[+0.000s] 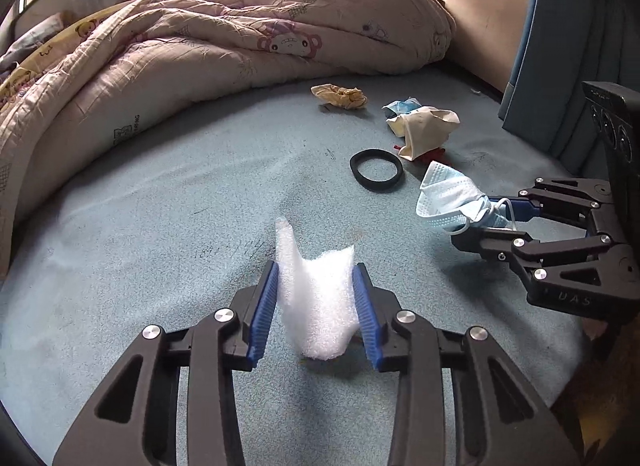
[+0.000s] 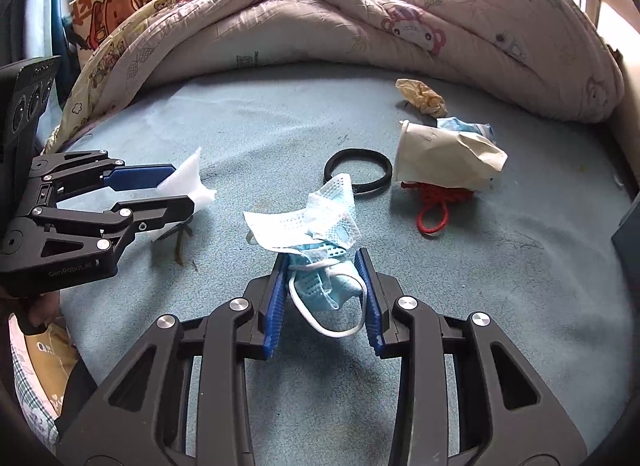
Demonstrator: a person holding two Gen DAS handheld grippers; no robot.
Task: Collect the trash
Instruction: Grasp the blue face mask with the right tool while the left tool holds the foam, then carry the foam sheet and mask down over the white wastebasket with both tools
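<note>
We're over the bed [image 1: 160, 225], its blue sheet bare in the middle, and we'll take the black ring [image 2: 357, 176] as our marker. Just right of the ring lies a crushed paper cup [image 2: 444, 155], with a coil of red cord [image 2: 434, 201] poking out under it. Beyond the cup sits a crumpled yellowish wrapper [image 2: 422, 97], and a scrunched blue scrap [image 2: 466, 126] touches the cup's far side. Behind all of it the bunched quilt [image 2: 360, 25] walls off the back.

Nothing blocks us. Our left tool [image 1: 316, 306] is narrowed about a white foam scrap [image 1: 316, 298], blue pads pressing both its sides, well left of the ring. Our right tool [image 2: 325, 290] is nearly closed, clamping a blue face mask [image 2: 320, 225] just in front of the ring, ear loop dangling.
</note>
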